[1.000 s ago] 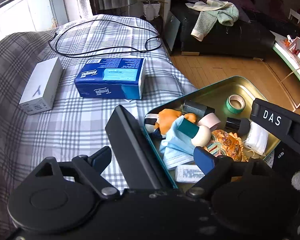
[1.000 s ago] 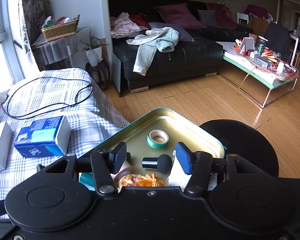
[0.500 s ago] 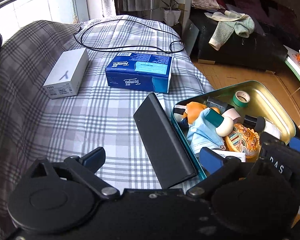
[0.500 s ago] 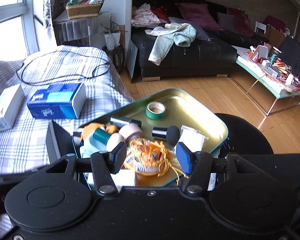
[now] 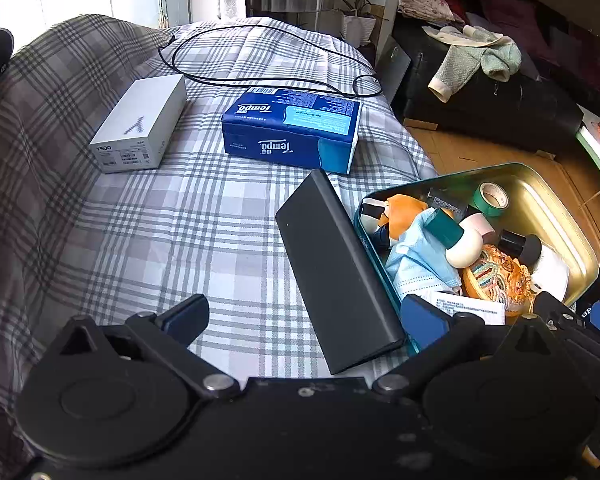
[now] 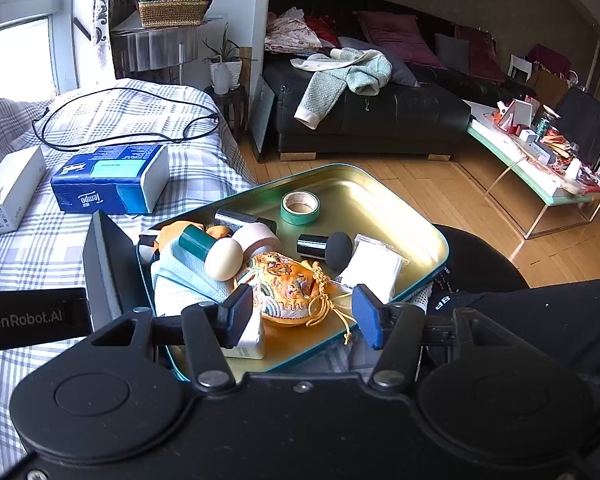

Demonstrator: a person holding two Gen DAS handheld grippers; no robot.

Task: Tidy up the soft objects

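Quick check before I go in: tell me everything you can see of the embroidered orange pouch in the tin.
The embroidered pouch is orange-yellow fabric with colourful stitched patterns, a whitish striped edge and a knotted gold cord trailing toward the camera. It lies slumped on the floor of the tin tray, near its front edge, beside the blue face mask and below the cream-tipped bottle. The open right gripper frames it; contact is unclear.

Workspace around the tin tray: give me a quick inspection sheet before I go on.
Surface: plaid bedspread.
Job's things: blue face mask, embroidered pouch and orange plush, all inside the tin tray.
Clutter: tape roll, tissue pack, white box, black slab against the tray.
Grippers: left gripper open, empty; right gripper open over the pouch.
Cables: black cable looped on the bed.
Surroundings: black sofa, green sweater.
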